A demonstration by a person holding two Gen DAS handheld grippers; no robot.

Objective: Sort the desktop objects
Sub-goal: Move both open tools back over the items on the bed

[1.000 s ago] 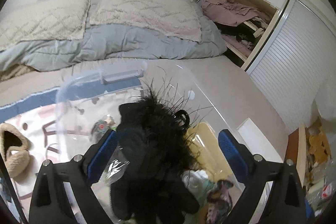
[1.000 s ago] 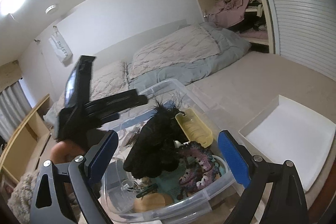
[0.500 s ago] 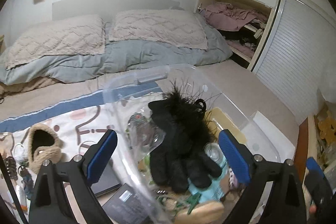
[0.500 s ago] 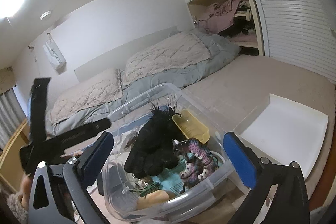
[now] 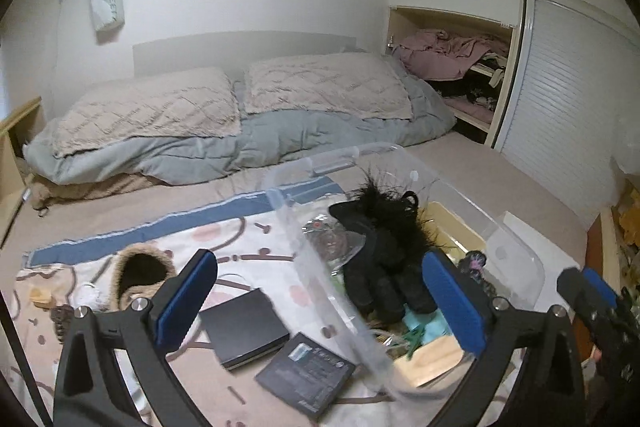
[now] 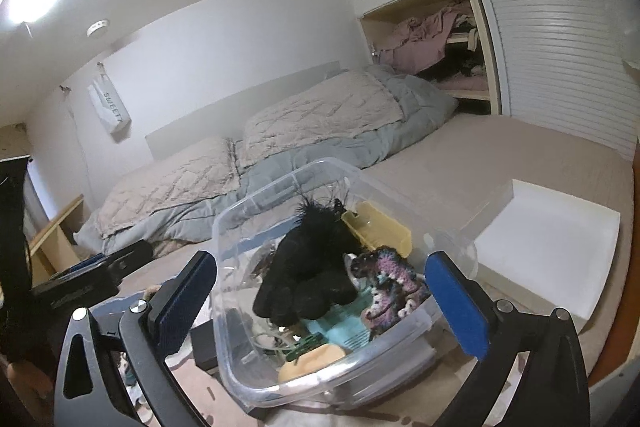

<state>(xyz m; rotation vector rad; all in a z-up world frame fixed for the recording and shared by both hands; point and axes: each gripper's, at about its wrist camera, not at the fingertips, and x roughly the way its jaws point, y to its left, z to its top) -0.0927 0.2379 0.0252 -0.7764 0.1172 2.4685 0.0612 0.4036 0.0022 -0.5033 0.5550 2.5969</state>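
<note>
On the bed, clear bin [image 6: 320,327] holds the sorted pile, black plush [image 6: 312,275] on top. Left gripper [image 5: 320,303] jaws have just spread fully, empty; right gripper [image 6: 320,303] likewise. Black case [image 5: 244,333] outside, probably next.

Black plush toy [image 5: 384,251] in clear bin [image 5: 516,251]

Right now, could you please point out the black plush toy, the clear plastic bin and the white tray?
black plush toy [image 6: 308,267], right wrist view, on its body.
clear plastic bin [image 6: 224,291], right wrist view, on its near-left wall.
white tray [image 6: 552,251], right wrist view, on its bare floor.
</note>
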